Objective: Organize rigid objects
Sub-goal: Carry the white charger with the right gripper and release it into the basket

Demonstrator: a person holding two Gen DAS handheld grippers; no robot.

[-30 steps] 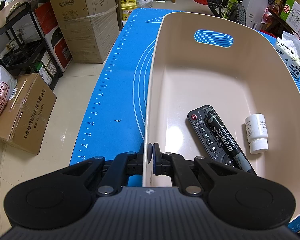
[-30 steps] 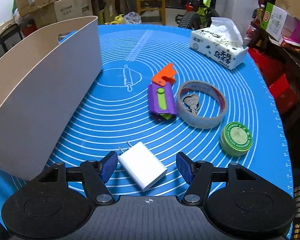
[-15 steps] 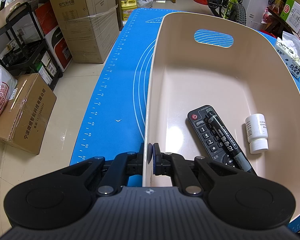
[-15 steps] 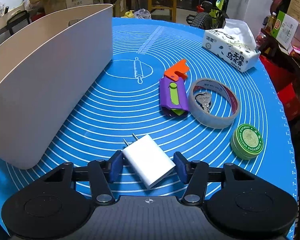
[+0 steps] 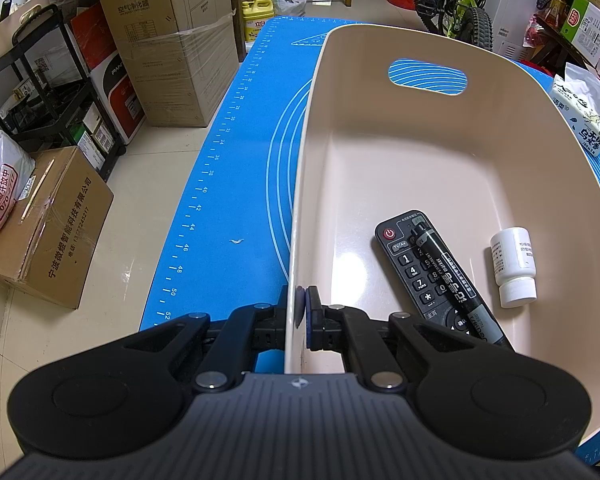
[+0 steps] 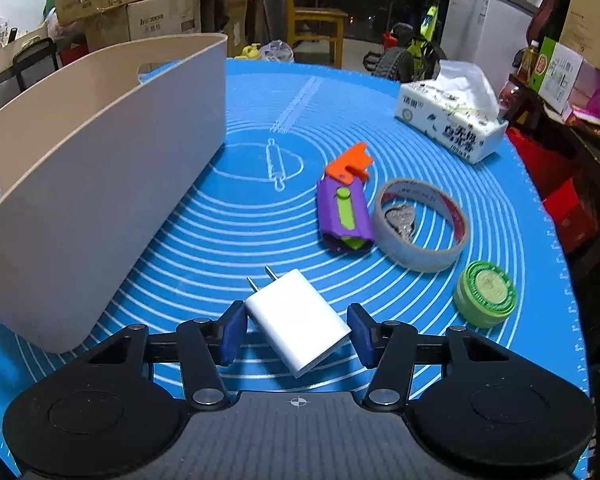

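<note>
My left gripper [image 5: 302, 312] is shut on the near wall of the beige bin [image 5: 300, 200]. Inside the bin lie a black remote [image 5: 416, 276], a black marker [image 5: 452, 276] on top of it, and a white pill bottle [image 5: 514, 266]. My right gripper [image 6: 297, 330] is shut on a white charger plug [image 6: 296, 320], lifted off the blue mat [image 6: 220, 232], prongs pointing away. On the mat lie a purple and orange toy [image 6: 344, 210], a tape roll [image 6: 420, 224] around a key [image 6: 400, 218], and a green tin [image 6: 485, 288].
The bin also shows at the left of the right wrist view [image 6: 100, 184]. A tissue pack [image 6: 452, 120] lies at the mat's far right. Cardboard boxes [image 5: 172, 40], a black shelf [image 5: 32, 92] and a bicycle [image 5: 460, 12] stand on the floor around the table.
My right gripper has closed on the white charger plug and lifted it off the mat, rising a little. My left gripper has stayed still on the bin wall.
</note>
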